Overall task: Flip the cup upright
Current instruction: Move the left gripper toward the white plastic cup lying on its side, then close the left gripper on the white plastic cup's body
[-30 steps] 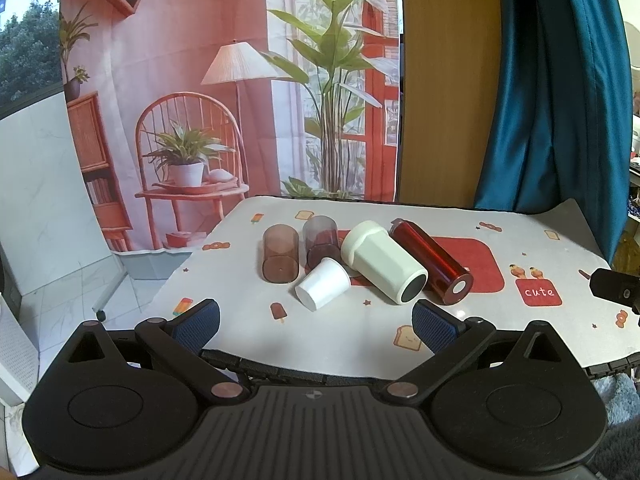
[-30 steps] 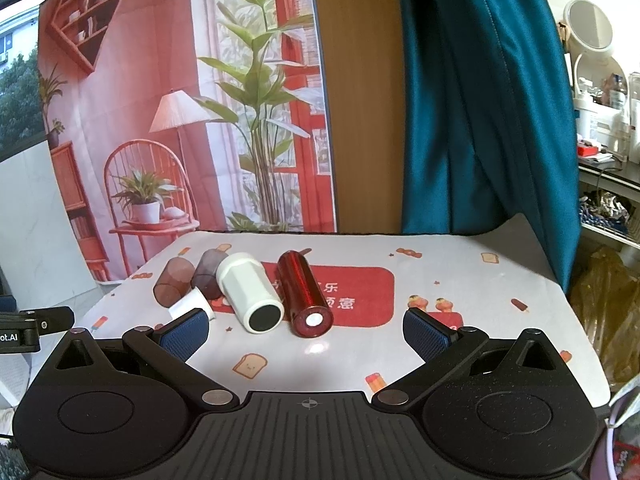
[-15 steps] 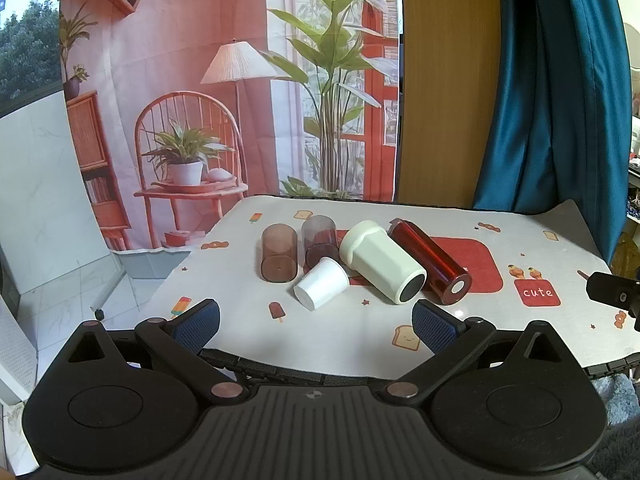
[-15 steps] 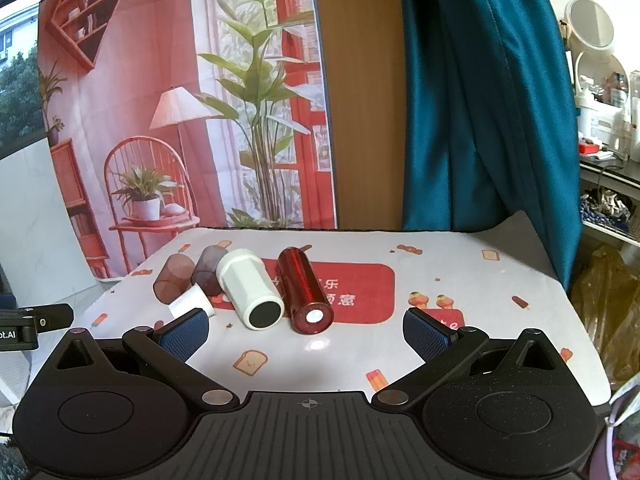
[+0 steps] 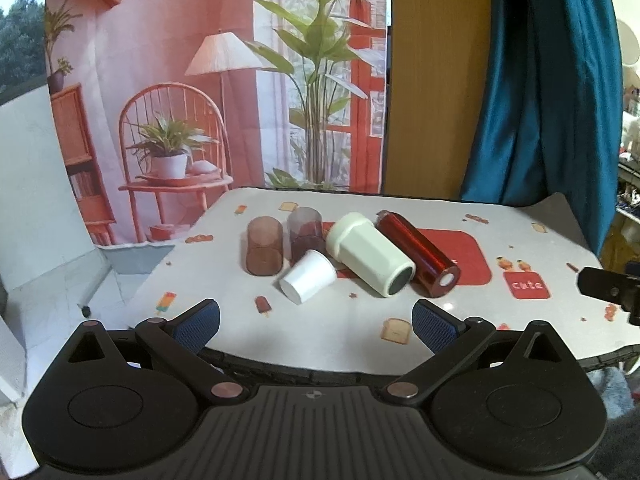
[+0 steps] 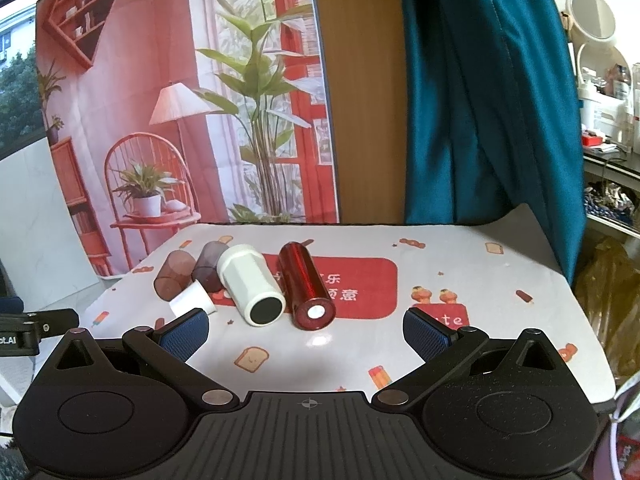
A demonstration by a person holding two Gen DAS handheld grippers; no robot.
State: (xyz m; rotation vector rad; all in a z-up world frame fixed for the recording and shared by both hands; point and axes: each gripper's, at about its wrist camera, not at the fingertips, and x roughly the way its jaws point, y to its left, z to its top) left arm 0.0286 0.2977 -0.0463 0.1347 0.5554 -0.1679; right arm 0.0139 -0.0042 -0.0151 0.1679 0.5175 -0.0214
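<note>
A: How many cups are counted on the table (image 5: 540, 320)?

B: Five are counted, and all five are lying on their sides. Two translucent brown ones are seen toward the left edge: a lighter brown tumbler (image 5: 264, 246) and, just beside it, a darker smoky tumbler (image 5: 306, 230). One small white paper cup (image 5: 308, 276) is placed in front of those two, touching or nearly touching the darker one; contact cannot be settled. One large cream cup (image 5: 370, 258) with a dark end is laid to its right, and one shiny red metal cup (image 5: 418, 254) is laid alongside the cream one, toward the middle of the table.

A: How are they grouped?

B: A single cluster is formed on the left half of the table, partly over the red patch printed on the tablecloth (image 6: 460, 272). The right half is covered only by the printed cloth.

A: And the grippers?

B: Two are held at the near edge. The left gripper (image 5: 316, 320) is kept with its jaws spread wide, nothing between the blue pads (image 5: 196, 320). The right gripper (image 6: 306, 330) is likewise spread wide and nothing is gripped. No cup is touched by either. From the right wrist view the paper cup is partly hidden behind the left-hand pad (image 6: 184, 334).

A: What is seen behind?

B: One printed backdrop (image 6: 180, 100) and one teal curtain (image 6: 480, 100) are hung behind the far edge.
</note>
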